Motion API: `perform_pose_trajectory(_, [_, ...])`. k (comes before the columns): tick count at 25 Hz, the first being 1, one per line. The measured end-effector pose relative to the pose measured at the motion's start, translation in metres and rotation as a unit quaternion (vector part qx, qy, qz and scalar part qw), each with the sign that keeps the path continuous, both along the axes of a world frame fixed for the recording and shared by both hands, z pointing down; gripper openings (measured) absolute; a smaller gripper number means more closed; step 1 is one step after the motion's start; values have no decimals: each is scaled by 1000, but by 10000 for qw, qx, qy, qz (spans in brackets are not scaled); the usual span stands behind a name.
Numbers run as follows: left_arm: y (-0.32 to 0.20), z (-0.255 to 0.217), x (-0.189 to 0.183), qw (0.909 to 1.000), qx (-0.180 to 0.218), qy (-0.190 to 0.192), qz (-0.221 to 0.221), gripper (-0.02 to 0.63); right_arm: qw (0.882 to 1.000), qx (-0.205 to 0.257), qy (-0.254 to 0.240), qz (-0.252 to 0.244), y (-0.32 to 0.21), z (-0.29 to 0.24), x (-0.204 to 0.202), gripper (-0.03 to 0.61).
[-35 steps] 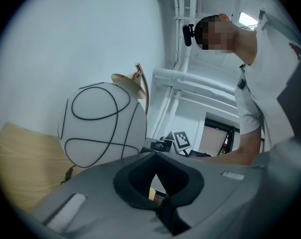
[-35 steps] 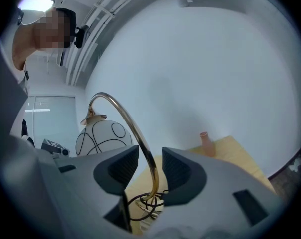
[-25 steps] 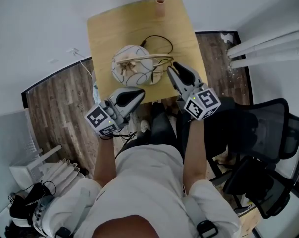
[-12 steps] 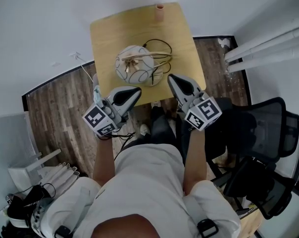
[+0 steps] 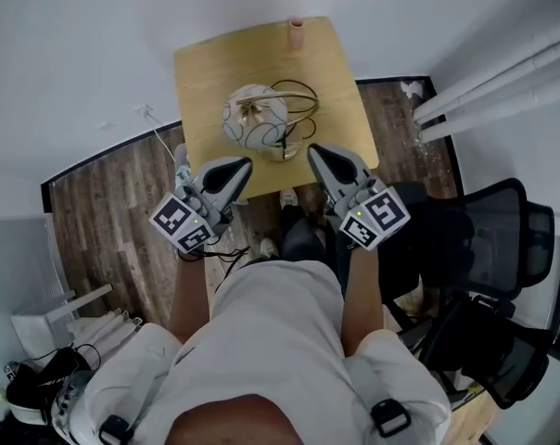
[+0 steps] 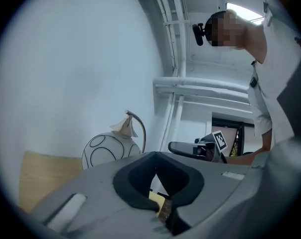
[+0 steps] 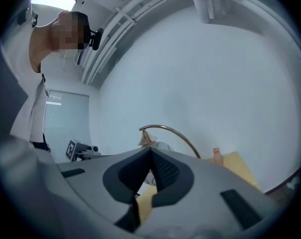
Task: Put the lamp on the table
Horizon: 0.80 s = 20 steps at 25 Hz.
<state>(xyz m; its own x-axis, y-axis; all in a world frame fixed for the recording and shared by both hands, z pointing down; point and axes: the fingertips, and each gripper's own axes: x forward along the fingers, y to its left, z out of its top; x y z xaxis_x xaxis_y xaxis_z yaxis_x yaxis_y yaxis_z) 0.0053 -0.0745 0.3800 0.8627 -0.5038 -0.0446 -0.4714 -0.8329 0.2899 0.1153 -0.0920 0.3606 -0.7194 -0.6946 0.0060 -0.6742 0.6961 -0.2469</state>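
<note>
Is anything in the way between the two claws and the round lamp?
Nothing visible does. The lamp sits on the table, apart from the left claw and the right claw, both shut and empty, with no object between.

The lamp (image 5: pixel 255 122), a white globe with dark looped lines and a curved brass arm, rested on the wooden table (image 5: pixel 206 68) towards its near edge, with its black cable (image 5: pixel 301 95) coiled beside it. A small pinkish cup (image 5: pixel 297 33) stood at the far edge. The left gripper (image 5: pixel 242 164) and right gripper (image 5: pixel 315 150) were held level before the near edge, jaws together and empty, clear of the lamp
</note>
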Motion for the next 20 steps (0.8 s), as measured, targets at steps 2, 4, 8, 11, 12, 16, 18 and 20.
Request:
perform_pose_trajectory(2, [5, -2, -1, 10000, -3, 15, -45, 0, 10000, 19, 13, -1, 5, -3, -3, 0])
perform_pose_trajectory(4, [11, -2, -1, 10000, -22, 29, -66, 0, 10000, 42, 42, -38, 10, -5, -9, 0])
perform_pose_trajectory(8, [17, -1, 0, 9999, -57, 41, -107, 0, 9999, 61, 87, -129, 16, -6, -16, 0])
perform_pose_trajectory(11, [16, 1, -1, 9999, -58, 46, -152, 0, 9998, 71, 101, -165, 18, -7, -20, 0])
perform_pose_trajectory(12, [15, 1, -2, 9998, -55, 44, -165, 0, 9998, 71, 109, -175, 18, -6, -20, 1])
perform_pose_trajectory(16, [12, 0, -3, 9998, -49, 42, -197, 0, 9997, 66, 120, -216, 18, -5, -23, 0])
perform_pose_trajectory(18, [12, 0, -3, 9998, -52, 37, -207, 0, 9996, 56, 132, -230, 19, -4, -24, 2])
perform_pose_trajectory(20, [11, 0, -1, 9998, -60, 21, -211, 0, 9996, 39, 127, -236, 18, -3, -23, 1])
